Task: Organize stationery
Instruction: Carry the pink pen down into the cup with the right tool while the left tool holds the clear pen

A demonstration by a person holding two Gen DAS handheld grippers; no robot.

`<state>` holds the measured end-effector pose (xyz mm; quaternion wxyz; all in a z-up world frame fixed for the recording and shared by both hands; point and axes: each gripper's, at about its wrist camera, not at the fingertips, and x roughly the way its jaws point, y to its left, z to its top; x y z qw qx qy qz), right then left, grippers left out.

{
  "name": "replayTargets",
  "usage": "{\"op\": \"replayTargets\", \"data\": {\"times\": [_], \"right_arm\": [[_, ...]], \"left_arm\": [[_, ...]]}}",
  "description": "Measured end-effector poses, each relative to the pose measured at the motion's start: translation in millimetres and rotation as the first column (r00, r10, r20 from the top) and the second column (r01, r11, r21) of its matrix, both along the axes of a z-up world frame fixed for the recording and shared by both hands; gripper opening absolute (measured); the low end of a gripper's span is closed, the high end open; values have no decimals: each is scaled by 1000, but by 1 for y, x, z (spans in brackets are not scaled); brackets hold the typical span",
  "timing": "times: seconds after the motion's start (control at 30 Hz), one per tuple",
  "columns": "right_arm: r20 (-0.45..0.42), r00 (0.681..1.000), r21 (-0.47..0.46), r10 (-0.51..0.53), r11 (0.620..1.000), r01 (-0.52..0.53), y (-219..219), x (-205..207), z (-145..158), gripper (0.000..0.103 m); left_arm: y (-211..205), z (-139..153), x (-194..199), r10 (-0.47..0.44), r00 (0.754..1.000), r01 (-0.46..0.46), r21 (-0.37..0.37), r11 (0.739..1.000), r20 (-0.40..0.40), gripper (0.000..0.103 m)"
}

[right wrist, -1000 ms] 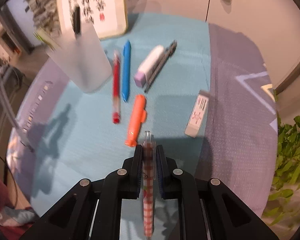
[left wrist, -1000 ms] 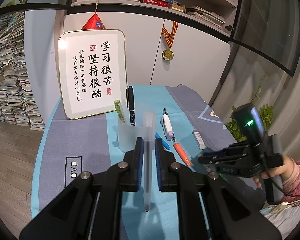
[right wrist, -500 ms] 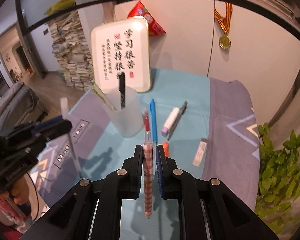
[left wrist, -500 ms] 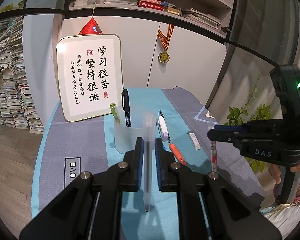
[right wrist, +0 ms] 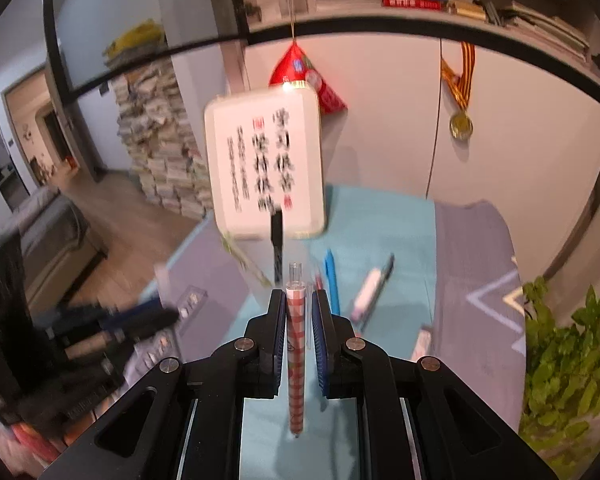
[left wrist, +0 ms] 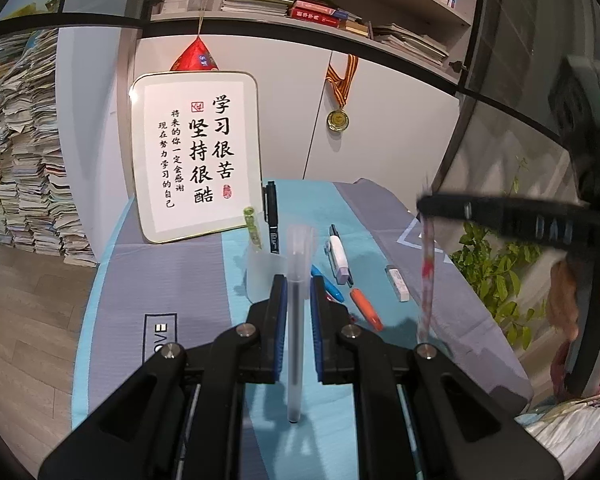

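Note:
My left gripper (left wrist: 298, 286) is shut on a frosted clear pen (left wrist: 296, 332), held upright above the blue-grey table mat (left wrist: 160, 280). Just behind it stands a frosted cup (left wrist: 258, 272) holding a black marker (left wrist: 271, 216) and a green pen (left wrist: 253, 229). My right gripper (right wrist: 299, 300) is shut on a red-checked pen (right wrist: 296, 352) and hangs in the air to the right of the cup. In the left wrist view this pen (left wrist: 427, 276) dangles below the right gripper's fingers (left wrist: 452, 204). A blue pen (right wrist: 331, 276), a white highlighter (left wrist: 339, 258), an orange marker (left wrist: 366, 309) and an eraser (left wrist: 397, 288) lie on the mat.
A framed calligraphy board (left wrist: 196, 156) leans against the cabinet at the back of the table. Stacks of books (left wrist: 16, 160) rise on the floor to the left. A green plant (left wrist: 496, 268) stands past the table's right edge. A person's hand (left wrist: 564, 300) holds the right gripper.
The right gripper has lifted the red-checked pen off the mat and tipped upward, now high to the right of the cup. The left gripper kept its place and its pen.

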<state>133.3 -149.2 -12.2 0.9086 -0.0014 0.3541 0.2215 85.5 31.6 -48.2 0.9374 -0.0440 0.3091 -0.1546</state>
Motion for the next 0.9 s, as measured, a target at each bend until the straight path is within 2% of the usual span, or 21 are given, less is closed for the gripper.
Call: {"op": "replayTargets", "data": {"times": [0.13, 0.27, 0.53, 0.9], "right_arm": [[29, 999, 34, -20, 999, 19, 13, 15, 14, 14], [107, 993, 33, -54, 998, 51, 32, 30, 26, 14], [191, 975, 77, -116, 992, 103, 54, 58, 35, 14], [144, 982, 48, -123, 992, 117, 67, 97, 1, 14]], "left_arm": [[9, -1, -1, 16, 1000, -16, 2, 1000, 3, 10], [21, 1, 1, 40, 999, -40, 4, 999, 8, 10], [33, 1, 7, 63, 998, -64, 11, 998, 18, 10], [34, -5, 20, 60, 998, -60, 24, 998, 9, 10]]}}
